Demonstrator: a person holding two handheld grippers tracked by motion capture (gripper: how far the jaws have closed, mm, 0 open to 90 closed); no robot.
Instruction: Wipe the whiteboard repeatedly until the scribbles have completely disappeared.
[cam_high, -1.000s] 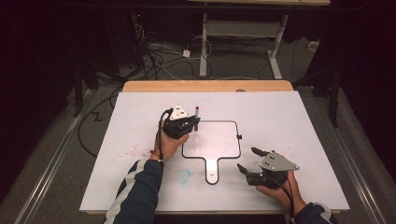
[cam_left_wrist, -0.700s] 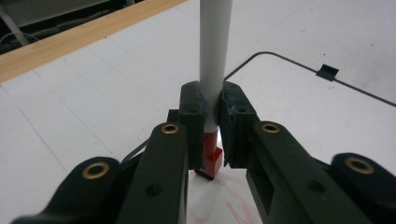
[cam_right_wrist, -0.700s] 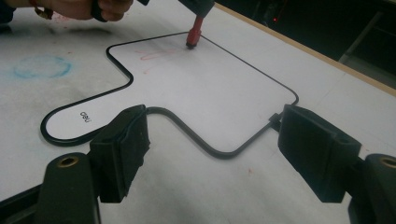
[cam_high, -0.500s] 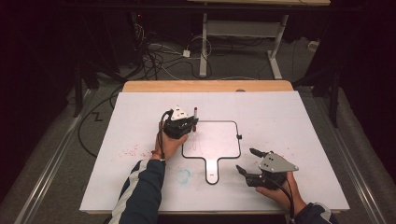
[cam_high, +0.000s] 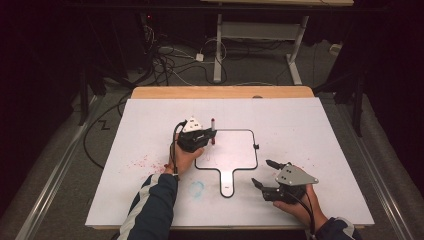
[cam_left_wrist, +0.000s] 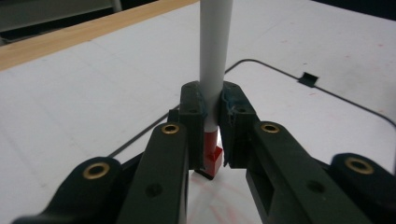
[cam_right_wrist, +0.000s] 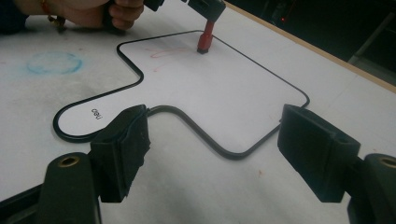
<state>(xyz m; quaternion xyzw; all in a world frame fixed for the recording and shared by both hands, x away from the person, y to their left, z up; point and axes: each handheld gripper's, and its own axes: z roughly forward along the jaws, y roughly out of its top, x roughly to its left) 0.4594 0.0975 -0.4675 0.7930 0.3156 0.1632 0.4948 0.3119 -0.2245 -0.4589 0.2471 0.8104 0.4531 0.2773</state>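
A small white paddle-shaped board (cam_high: 232, 155) with a black rim lies on the white-covered table. My left gripper (cam_high: 212, 137) is shut on a marker (cam_high: 213, 129) with a white barrel and a red tip. The marker stands upright with its tip on the board's far left part. In the left gripper view the pads (cam_left_wrist: 233, 109) clamp the marker (cam_left_wrist: 215, 56) just above the red end. Faint red strokes (cam_right_wrist: 163, 53) show beside the marker tip (cam_right_wrist: 205, 39). My right gripper (cam_high: 261, 172) rests open at the board's near right edge, and between its jaws (cam_right_wrist: 212, 149) lies the board (cam_right_wrist: 201, 88).
A blue ring smudge (cam_high: 196, 189) marks the sheet left of the board's handle. Red specks (cam_high: 142, 162) dot the sheet by the left wrist. The table's wooden far edge (cam_high: 220, 92) borders a dark floor with cables and desk legs.
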